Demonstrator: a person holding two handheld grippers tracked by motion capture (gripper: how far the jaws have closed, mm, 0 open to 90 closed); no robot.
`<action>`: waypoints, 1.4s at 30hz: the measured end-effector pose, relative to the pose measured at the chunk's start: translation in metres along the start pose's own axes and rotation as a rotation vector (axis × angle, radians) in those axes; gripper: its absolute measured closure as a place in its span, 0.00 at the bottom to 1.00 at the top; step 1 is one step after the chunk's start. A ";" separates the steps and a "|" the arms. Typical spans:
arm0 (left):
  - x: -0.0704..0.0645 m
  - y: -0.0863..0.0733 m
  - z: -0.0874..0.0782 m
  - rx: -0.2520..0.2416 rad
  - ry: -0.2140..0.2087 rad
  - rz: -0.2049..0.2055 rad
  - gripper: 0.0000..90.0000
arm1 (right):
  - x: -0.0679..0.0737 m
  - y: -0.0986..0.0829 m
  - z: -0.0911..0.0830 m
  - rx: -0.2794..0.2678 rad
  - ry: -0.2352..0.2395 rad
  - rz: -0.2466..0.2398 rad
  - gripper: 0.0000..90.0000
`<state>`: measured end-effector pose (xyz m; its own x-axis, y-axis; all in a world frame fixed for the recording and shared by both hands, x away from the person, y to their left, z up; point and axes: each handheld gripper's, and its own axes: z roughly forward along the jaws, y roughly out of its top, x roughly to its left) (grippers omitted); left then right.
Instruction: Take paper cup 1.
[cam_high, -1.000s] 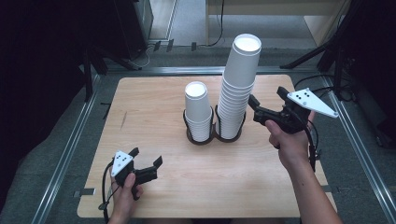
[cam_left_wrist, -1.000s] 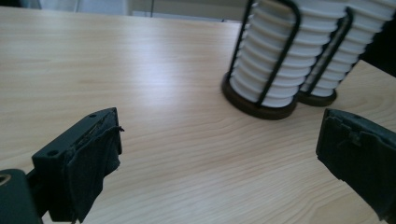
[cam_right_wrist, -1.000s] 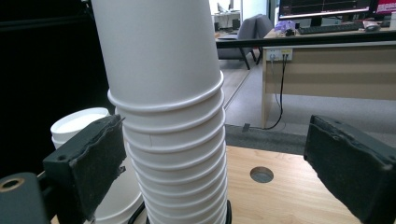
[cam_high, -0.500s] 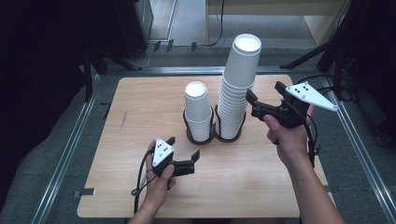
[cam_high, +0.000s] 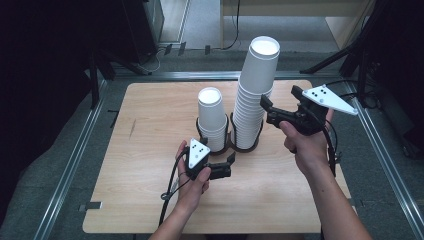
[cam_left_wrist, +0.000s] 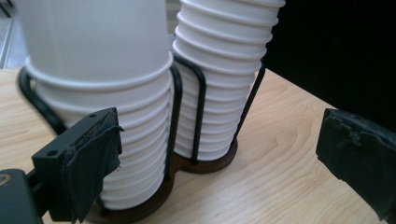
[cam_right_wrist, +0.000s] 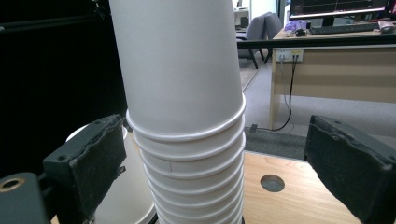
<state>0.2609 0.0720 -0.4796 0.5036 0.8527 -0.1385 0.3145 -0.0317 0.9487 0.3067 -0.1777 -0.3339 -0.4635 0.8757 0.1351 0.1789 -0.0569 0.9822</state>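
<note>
Tall cup stack (cam_high: 256, 95) centre frame, right hand-held gripper (cam_high: 272, 111) wide open beside it, holding nothing, left hand-held gripper (cam_high: 227, 165) open, empty, below short cup stack (cam_high: 212, 117), bare worktop (cam_high: 140, 165) lower left.

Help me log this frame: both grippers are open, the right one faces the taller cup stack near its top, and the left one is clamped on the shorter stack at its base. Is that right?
Not quite. The left gripper is not clamped: the left gripper view shows its jaws spread, with the shorter stack beyond them. The rest holds: the right gripper is open and faces the taller stack near its top.
</note>
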 end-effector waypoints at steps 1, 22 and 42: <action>-0.002 0.001 0.002 0.001 0.000 0.000 0.00 | 0.000 0.000 0.000 0.001 0.002 0.004 0.06; -0.041 0.027 0.048 -0.059 0.041 0.057 0.00 | 0.005 0.010 0.009 -0.007 0.024 0.007 0.06; -0.055 0.058 0.091 -0.162 0.194 0.064 0.00 | 0.007 0.023 0.034 0.022 0.051 0.057 0.05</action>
<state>0.3251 -0.0241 -0.4425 0.3494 0.9363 -0.0347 0.1458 -0.0178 0.9892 0.3374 -0.1568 -0.3148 -0.4955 0.8459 0.1975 0.2250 -0.0946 0.9697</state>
